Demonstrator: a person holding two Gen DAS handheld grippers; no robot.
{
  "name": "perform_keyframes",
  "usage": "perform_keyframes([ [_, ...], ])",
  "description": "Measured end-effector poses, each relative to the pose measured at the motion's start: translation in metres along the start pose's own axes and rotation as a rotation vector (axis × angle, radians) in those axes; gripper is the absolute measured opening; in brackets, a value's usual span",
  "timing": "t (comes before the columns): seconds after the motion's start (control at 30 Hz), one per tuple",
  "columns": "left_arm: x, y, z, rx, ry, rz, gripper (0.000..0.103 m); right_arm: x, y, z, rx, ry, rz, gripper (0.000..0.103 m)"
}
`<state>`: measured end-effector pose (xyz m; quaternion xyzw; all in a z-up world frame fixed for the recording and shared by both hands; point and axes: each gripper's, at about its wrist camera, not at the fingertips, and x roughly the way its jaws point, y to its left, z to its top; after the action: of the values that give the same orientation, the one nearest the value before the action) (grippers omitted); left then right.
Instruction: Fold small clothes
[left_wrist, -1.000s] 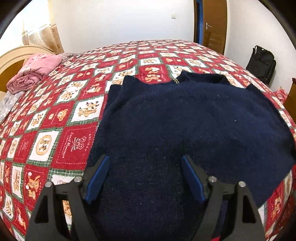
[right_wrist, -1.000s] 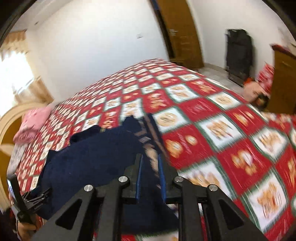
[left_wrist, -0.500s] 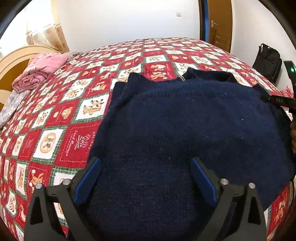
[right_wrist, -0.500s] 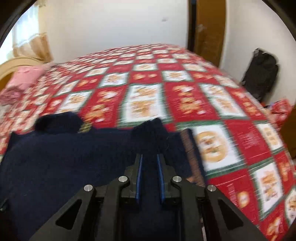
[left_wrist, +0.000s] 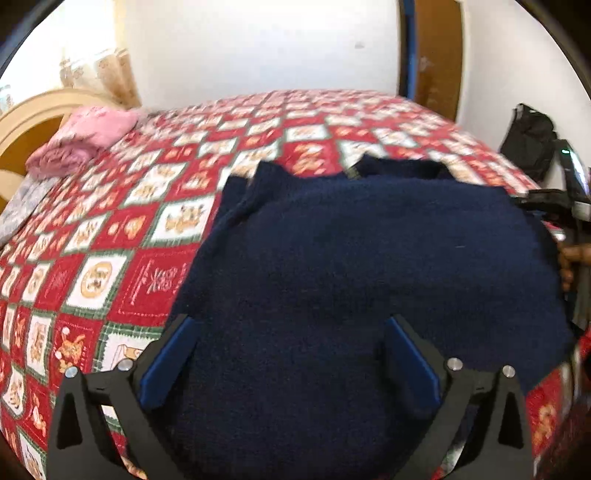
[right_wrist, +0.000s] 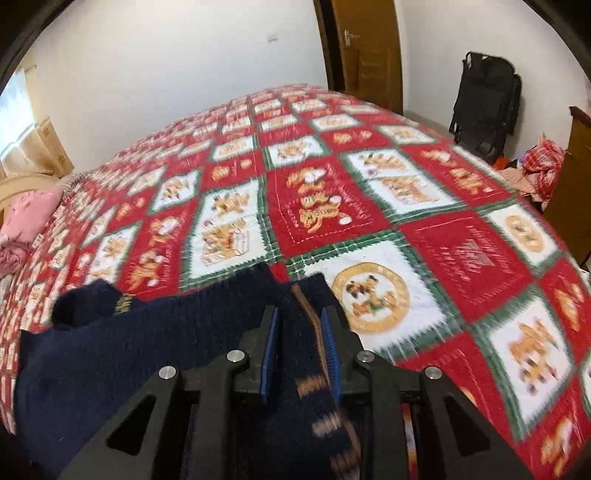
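Left wrist view: the left gripper (left_wrist: 288, 354) hangs with jaws spread wide over the dark navy knitted sweater (left_wrist: 369, 266), gripping nothing; the sweater lies flat on the red patchwork-quilted bed (left_wrist: 140, 236).

Right wrist view: the right gripper (right_wrist: 300, 345) has narrow jaws that are opening, with the sweater's patterned edge (right_wrist: 314, 332) between them.

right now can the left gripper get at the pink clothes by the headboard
Probably not from here. The left gripper hangs open over the navy sweater, and the pink clothes lie far across the quilt. Nothing blocks the way; the person would just have to move over.
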<state>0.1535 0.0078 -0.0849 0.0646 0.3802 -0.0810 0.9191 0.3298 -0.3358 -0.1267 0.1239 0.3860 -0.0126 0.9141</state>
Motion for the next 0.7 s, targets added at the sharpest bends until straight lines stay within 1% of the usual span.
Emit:
perform_keyframes([
  [0.03,-0.008,-0.001,-0.002,0.015,-0.025,0.017,0.103,-0.021,0.000,-0.006,-0.002,-0.044,0.026,0.025],
  [0.1,-0.014,-0.001,-0.005,0.027,-0.046,0.042,0.103,-0.051,0.004,-0.021,-0.033,-0.065,0.051,0.025],
  [0.13,-0.012,0.001,-0.007,0.021,-0.041,0.050,0.103,-0.062,0.005,-0.029,-0.041,-0.061,0.052,0.026],
  [0.17,-0.009,0.004,-0.008,0.008,-0.031,0.051,0.103,-0.074,0.005,-0.043,-0.044,-0.039,0.056,0.027],
  [0.23,0.002,0.009,-0.013,-0.048,0.023,0.029,0.103,-0.087,0.008,-0.062,-0.059,-0.004,0.056,0.027],
  [0.3,0.005,0.009,-0.017,-0.074,0.043,0.022,0.103,-0.103,0.012,-0.084,-0.102,-0.002,0.048,0.027],
  [0.37,0.005,0.003,-0.021,-0.047,0.041,0.051,0.103,-0.112,0.016,-0.104,-0.163,0.000,0.025,0.027],
  [0.43,0.004,-0.002,-0.025,-0.016,0.049,0.057,0.103,-0.112,0.019,-0.121,-0.194,0.028,0.022,0.027],
  [0.47,0.002,-0.003,-0.028,-0.011,0.057,0.045,0.103,-0.108,0.017,-0.129,-0.191,0.058,0.021,0.027],
  [0.53,-0.003,0.000,-0.032,-0.034,0.064,0.023,0.103,-0.096,0.012,-0.142,-0.167,0.146,0.003,0.027],
  [0.57,-0.008,0.000,-0.033,-0.048,0.064,0.011,0.103,-0.102,0.011,-0.144,-0.158,0.113,0.001,0.028],
  [0.63,-0.020,0.003,-0.033,-0.064,0.055,-0.008,0.103,-0.105,0.012,-0.142,-0.138,0.146,-0.006,0.029],
  [0.7,-0.030,0.005,-0.031,-0.067,0.039,-0.007,0.103,-0.120,0.009,-0.139,-0.077,0.132,0.058,0.029],
])
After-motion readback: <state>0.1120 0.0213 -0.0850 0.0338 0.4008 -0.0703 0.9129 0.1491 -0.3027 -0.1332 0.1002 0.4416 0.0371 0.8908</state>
